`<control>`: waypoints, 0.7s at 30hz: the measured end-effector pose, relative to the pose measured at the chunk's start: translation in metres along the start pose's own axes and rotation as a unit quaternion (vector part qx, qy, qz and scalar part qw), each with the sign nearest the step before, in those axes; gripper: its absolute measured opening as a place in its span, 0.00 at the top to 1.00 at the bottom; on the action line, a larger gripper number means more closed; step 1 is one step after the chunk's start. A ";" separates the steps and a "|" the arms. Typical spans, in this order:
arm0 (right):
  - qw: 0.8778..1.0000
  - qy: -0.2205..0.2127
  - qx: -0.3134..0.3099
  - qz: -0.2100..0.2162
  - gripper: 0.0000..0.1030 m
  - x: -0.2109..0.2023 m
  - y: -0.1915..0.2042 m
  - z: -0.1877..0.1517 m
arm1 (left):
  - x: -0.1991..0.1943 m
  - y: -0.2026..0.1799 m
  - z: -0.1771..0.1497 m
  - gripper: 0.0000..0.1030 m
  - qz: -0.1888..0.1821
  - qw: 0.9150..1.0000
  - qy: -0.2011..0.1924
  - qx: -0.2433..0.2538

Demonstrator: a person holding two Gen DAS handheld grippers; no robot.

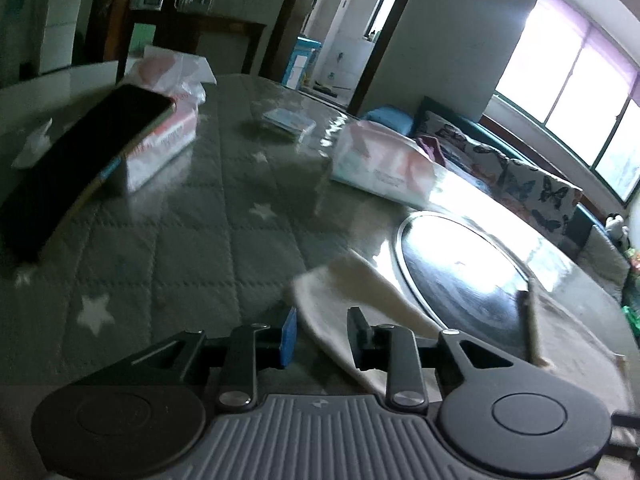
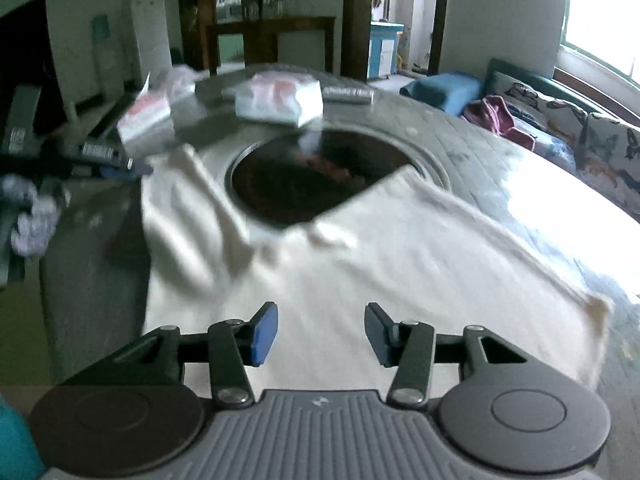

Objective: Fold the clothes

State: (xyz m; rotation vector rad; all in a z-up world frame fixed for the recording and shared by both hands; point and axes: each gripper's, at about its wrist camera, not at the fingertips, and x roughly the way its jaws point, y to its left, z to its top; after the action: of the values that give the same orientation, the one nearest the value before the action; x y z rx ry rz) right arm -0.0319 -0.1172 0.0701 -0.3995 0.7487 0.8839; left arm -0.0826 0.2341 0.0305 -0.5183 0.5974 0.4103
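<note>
Our green star surface has a round black plate. A white shirt lies beside the plate. Our left tool and right tool gape wide, holding nothing.

Bright windows glare behind a butterfly-print sofa; a dark wooden cabinet, somewhat blurred, stands opposite.

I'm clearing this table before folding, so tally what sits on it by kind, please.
White garment: 1
Tissue packs: 2
Dark phone or tablet, leaning on a pack: 1
Small clear-wrapped box: 1
Total: 5
</note>
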 end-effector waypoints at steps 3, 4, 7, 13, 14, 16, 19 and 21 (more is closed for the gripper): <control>1.000 0.002 -0.002 0.009 0.55 -0.015 0.012 -0.023 | -0.004 -0.004 -0.006 0.70 0.002 1.000 0.000 -0.013; 1.000 0.002 -0.002 0.012 0.55 -0.018 0.017 -0.029 | -0.005 -0.004 -0.007 0.68 0.005 1.000 -0.001 -0.018; 1.000 0.002 -0.016 0.014 0.60 -0.020 0.031 -0.046 | -0.006 -0.006 -0.009 0.68 0.011 1.000 -0.009 -0.025; 1.000 -0.022 -0.011 -0.002 0.70 -0.035 0.038 -0.048 | -0.001 -0.010 -0.007 0.68 0.026 0.999 -0.015 -0.028; 1.000 -0.023 -0.007 -0.003 0.72 -0.038 0.037 -0.048 | 0.000 -0.010 -0.006 0.68 0.028 0.999 -0.016 -0.029; 1.000 -0.013 -0.004 -0.002 0.73 -0.043 0.036 -0.053 | 0.002 -0.010 -0.005 0.68 0.031 0.999 -0.019 -0.030; 1.000 -0.003 0.001 -0.009 0.76 -0.054 0.035 -0.062 | 0.003 -0.010 -0.005 0.69 0.033 0.999 -0.021 -0.029; 1.000 0.003 0.005 -0.014 0.79 -0.057 0.035 -0.069 | 0.003 -0.011 -0.006 0.69 0.034 0.999 -0.023 -0.025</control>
State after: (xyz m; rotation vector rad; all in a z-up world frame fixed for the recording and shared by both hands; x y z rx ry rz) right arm -0.1128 -0.1690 0.0647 -0.4039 0.7519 0.8529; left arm -0.0772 0.2233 0.0280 -0.5370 0.5633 0.5016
